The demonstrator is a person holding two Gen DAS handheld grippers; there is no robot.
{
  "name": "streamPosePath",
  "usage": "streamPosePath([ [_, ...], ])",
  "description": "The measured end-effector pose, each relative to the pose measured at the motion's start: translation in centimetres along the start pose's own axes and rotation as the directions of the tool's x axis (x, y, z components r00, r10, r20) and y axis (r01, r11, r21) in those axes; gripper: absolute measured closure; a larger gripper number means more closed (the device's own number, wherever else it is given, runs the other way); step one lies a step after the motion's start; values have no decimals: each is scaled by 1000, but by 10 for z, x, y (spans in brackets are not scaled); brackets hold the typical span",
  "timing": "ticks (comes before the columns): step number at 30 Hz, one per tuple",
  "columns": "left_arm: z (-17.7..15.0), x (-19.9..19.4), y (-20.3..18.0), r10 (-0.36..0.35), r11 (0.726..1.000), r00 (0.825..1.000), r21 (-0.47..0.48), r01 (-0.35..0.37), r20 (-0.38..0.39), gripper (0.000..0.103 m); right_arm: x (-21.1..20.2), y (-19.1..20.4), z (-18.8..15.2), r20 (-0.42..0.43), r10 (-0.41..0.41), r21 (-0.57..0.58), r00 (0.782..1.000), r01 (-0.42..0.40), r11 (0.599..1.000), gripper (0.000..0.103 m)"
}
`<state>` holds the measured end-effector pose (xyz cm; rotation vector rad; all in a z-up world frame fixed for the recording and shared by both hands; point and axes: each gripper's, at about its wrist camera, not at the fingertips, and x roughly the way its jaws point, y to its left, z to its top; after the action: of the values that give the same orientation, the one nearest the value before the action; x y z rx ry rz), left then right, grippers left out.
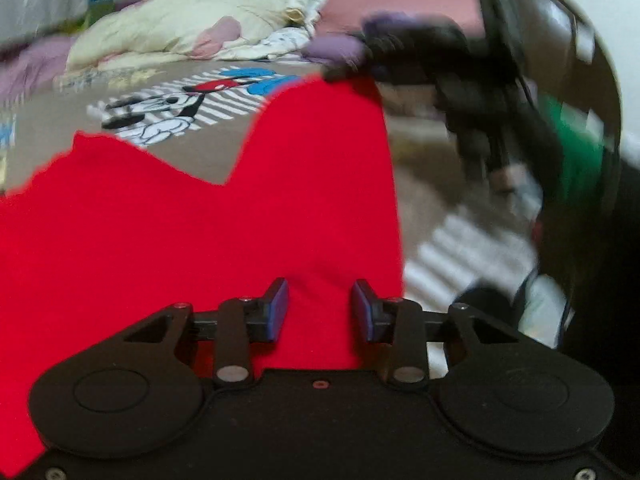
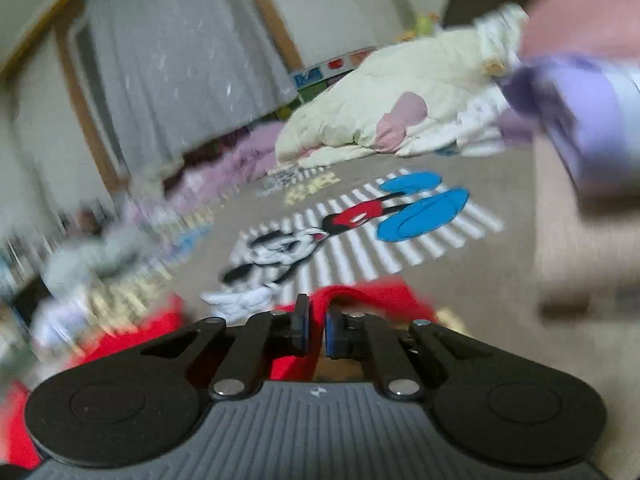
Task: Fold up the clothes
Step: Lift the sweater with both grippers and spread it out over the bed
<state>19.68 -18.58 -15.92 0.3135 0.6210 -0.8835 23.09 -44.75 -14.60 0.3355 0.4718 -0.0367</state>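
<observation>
Right gripper (image 2: 316, 330) pinched red garment (image 1: 200, 232) low in frame, left gripper (image 1: 320, 308) jaws spread over it, cartoon-print bedsheet (image 2: 460, 280) behind, lettering unreadable.

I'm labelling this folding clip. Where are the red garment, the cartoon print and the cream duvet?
red garment (image 1: 168, 248): left wrist view, flat middle of the cloth.
cartoon print (image 2: 352, 216): right wrist view, the figure's red shorts.
cream duvet (image 1: 184, 24): left wrist view, top of the heap.

I work on a bed (image 2: 500, 280) with a tan cartoon sheet (image 1: 224, 92). The red garment (image 1: 200, 240) lies on it at my six o'clock. At twelve o'clock a cream quilt (image 1: 188, 24) is heaped, with lilac cloth (image 2: 240, 152) at ten.
</observation>
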Motion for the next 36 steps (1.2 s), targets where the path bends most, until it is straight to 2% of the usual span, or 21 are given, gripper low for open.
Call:
streamPosePath([
  [2,-1,-2,0,3,1000,1000,10,-3,-2,67,12,-4,-8,-53,-61,4,997,61,998,89],
  [4,-1,-3,5,-14,1000,1000,-6,14,-6,65,9,-8,-5,-34,-85,30,996,86,996,85],
  [5,-1,-4,7,-22,1000,1000,-15,22,-8,64,6,-10,-4,-19,-95,45,995,96,994,71],
  [7,0,-7,10,-32,999,999,-31,32,-11,60,0,-14,0,10,-116,73,993,115,991,57],
  [10,1,-11,10,-30,999,1000,-34,30,8,57,-5,-22,4,35,-133,107,991,128,986,55],
  [13,1,-13,8,-56,997,998,-47,58,43,56,-8,-9,4,26,-1,82,1000,-1,997,55],
  [15,2,-11,7,-83,995,995,-57,85,49,56,1,9,-1,-57,70,-2,996,-70,998,57],
  [16,2,-6,6,-96,993,995,-60,97,29,56,11,18,-6,-124,11,-75,992,-20,997,56],
  [17,1,0,5,-96,994,995,-53,96,-6,55,22,27,-12,-190,-85,-162,978,54,985,61],
  [19,5,0,3,-97,995,995,-21,96,-28,53,27,33,-14,-194,-144,-194,970,106,975,63],
  [20,9,-4,7,-100,995,995,-27,100,-20,46,25,37,-11,-176,-118,-183,977,85,979,62],
  [22,15,-16,22,-98,993,995,-71,99,10,40,20,48,-1,-131,-34,-152,991,14,988,62],
  [24,18,-26,45,-73,987,997,-141,78,38,40,19,63,8,-98,57,-138,994,-70,988,62],
  [27,11,-35,90,31,960,998,-279,-16,49,40,40,100,9,-141,193,-147,971,-214,966,63],
  [31,-4,-49,150,198,887,980,-431,-167,27,40,69,146,9,-212,277,-218,937,-321,922,63],
  [36,-16,-64,212,291,796,955,-567,-212,52,40,101,179,21,-242,338,-211,909,-390,896,63],
])
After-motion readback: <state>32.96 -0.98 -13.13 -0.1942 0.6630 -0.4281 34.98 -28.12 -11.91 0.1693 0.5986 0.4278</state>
